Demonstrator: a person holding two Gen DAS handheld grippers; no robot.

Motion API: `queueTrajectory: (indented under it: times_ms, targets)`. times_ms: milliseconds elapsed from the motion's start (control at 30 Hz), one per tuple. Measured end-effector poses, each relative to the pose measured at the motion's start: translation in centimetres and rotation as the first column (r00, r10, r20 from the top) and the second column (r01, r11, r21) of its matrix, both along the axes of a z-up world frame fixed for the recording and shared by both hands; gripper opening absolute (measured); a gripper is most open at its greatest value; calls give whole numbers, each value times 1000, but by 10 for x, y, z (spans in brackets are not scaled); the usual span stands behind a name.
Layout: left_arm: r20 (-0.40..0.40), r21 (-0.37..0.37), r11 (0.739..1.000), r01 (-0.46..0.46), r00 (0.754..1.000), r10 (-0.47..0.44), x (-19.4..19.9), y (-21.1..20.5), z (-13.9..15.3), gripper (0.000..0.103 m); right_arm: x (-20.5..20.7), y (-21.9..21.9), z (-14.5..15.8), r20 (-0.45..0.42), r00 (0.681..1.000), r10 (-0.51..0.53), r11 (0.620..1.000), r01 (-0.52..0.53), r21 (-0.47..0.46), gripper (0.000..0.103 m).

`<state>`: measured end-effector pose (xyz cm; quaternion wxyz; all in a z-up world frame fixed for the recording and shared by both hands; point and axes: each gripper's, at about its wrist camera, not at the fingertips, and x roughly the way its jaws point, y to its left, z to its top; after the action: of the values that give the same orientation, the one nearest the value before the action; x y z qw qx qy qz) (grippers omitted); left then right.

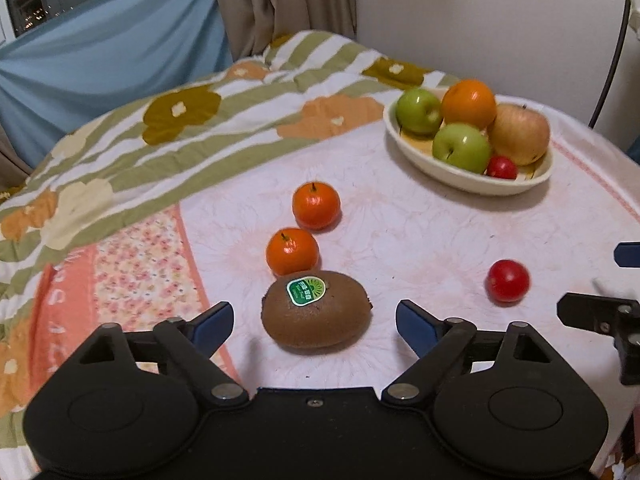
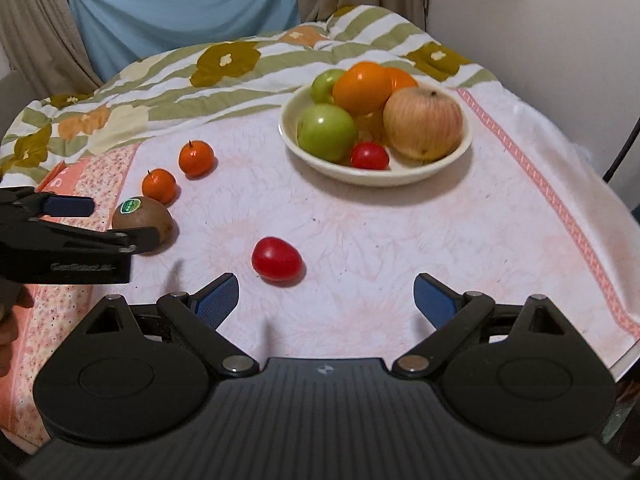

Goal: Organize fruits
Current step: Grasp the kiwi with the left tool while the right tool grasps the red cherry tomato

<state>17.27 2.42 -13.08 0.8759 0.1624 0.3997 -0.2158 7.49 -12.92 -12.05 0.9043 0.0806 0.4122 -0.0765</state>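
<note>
Left wrist: kiwi point(image 1: 316, 312) lies between open jaws, untouched.

You get dim, warm indoor light; soft shadows sit beneath the cream oval bowl point(image 2: 400, 176). Fisheye bending curves the edges, and slight blur softens everything.

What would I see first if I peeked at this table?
Probably the cream bowl at the back, piled with green apples, an orange and a big reddish apple. Nearer, a brown kiwi with a green sticker lies between the open left gripper fingers. A small red tomato sits alone just ahead of the open right gripper.
</note>
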Motion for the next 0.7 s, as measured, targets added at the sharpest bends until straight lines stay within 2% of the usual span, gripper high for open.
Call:
queueTrajectory:
  times_ms: [67, 167, 333, 467, 533, 600, 700]
  targets:
    - [-24, -3, 1000, 5, 1000, -5, 6, -1, -7, 85, 1, 2, -5, -2, 1000, -12, 1000, 12, 3, 103]
    - [-44, -16, 1000, 2, 999, -3, 12, -1, -12, 85, 3, 6, -9, 0, 1000, -22, 1000, 22, -5, 103]
    - [-40, -22, 1000, 0, 999, -1, 16, -3, -18, 74, 11, 10, -17, -4, 1000, -28, 1000, 28, -8, 103]
    - [-32, -27, 1000, 8, 999, -9, 17, -2, -20, 72, 19, 17, -23, -15, 1000, -19, 1000, 18, -15, 102]
    - [-33, -37, 999, 9, 999, -11, 16, 1, -19, 71, 21, 20, -24, -14, 1000, -12, 1000, 12, -16, 99]
    - [-33, -40, 999, 17, 999, -18, 15, 3, -19, 70, 26, 23, -27, -21, 1000, -3, 1000, 3, -13, 85]
    - [-29, -31, 999, 25, 999, -26, 10, 6, -19, 70, 33, 23, -32, -36, 999, 3, 1000, -3, -2, 81]
